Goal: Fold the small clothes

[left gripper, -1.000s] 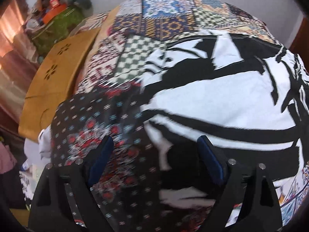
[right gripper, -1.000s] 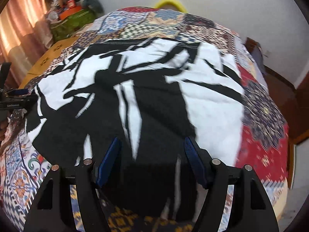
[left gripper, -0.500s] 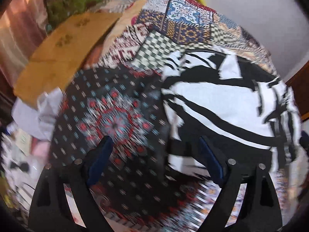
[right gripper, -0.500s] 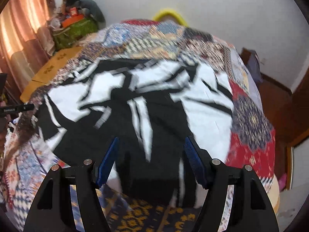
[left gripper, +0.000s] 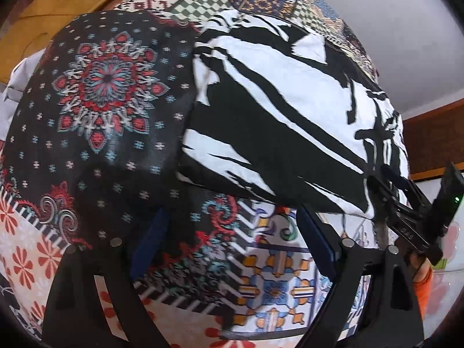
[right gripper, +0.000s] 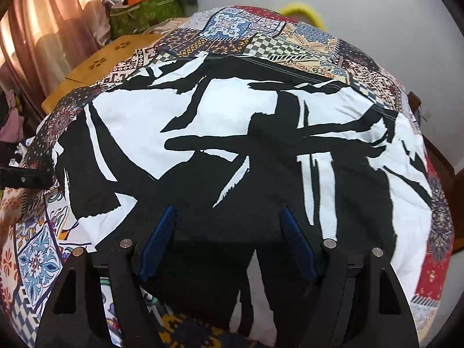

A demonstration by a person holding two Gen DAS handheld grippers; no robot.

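The right gripper [right gripper: 229, 240] is opening over the black-and-white garment [right gripper: 232, 133], nothing pinched; the left gripper [left gripper: 232, 237], fingers wide and empty, has swung off it onto the patchwork bedspread [left gripper: 269, 275]: released, next fold pending.

— What lies on the bed?
— A black-and-white garment [right gripper: 261, 133] with bold brush-stroke print, spread flat across the frame's centre in the right wrist view.
— And from the left wrist view?
— It fills the upper right, its near edge folded over.
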